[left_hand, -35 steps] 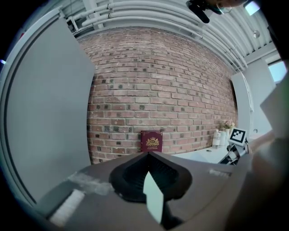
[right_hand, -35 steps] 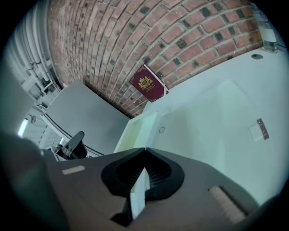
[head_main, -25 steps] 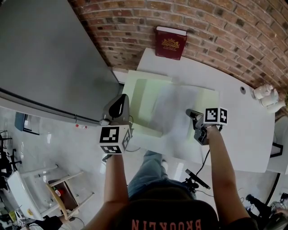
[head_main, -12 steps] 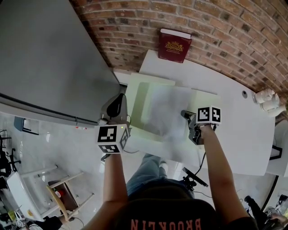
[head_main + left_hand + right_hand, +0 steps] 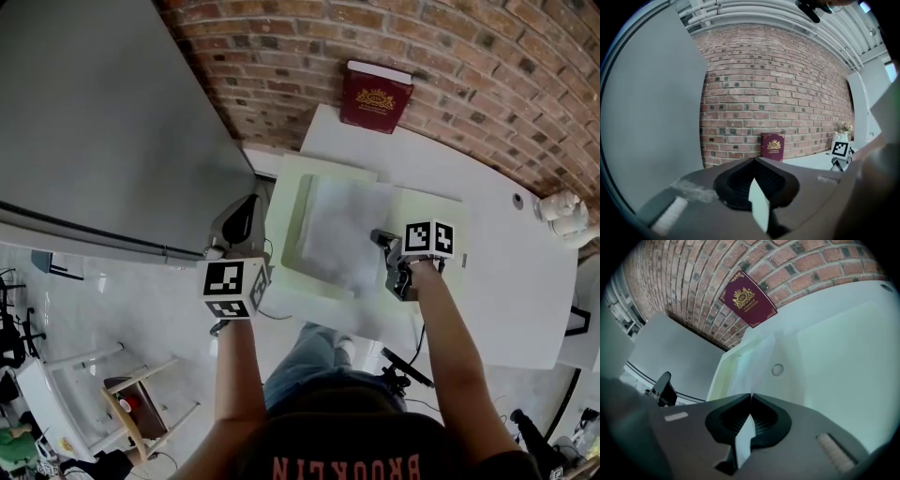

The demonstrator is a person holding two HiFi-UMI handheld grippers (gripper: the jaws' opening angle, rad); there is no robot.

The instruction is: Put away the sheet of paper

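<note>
A white sheet of paper hangs over the left half of an open pale green folder on the white table. My right gripper is shut on the sheet's right edge; in the right gripper view a white strip of the sheet shows between the closed jaws of that gripper. The left gripper is at the folder's left edge, off the table's side. In the left gripper view, that gripper is shut on a pale green strip of the folder.
A dark red book leans against the brick wall behind the table. A white ornament stands at the table's far right. A large grey panel fills the left. A wooden chair stands on the floor below.
My right gripper has carried the sheet leftward, so it now lies more over the folder's left half. The left gripper has stayed at the folder's edge.
</note>
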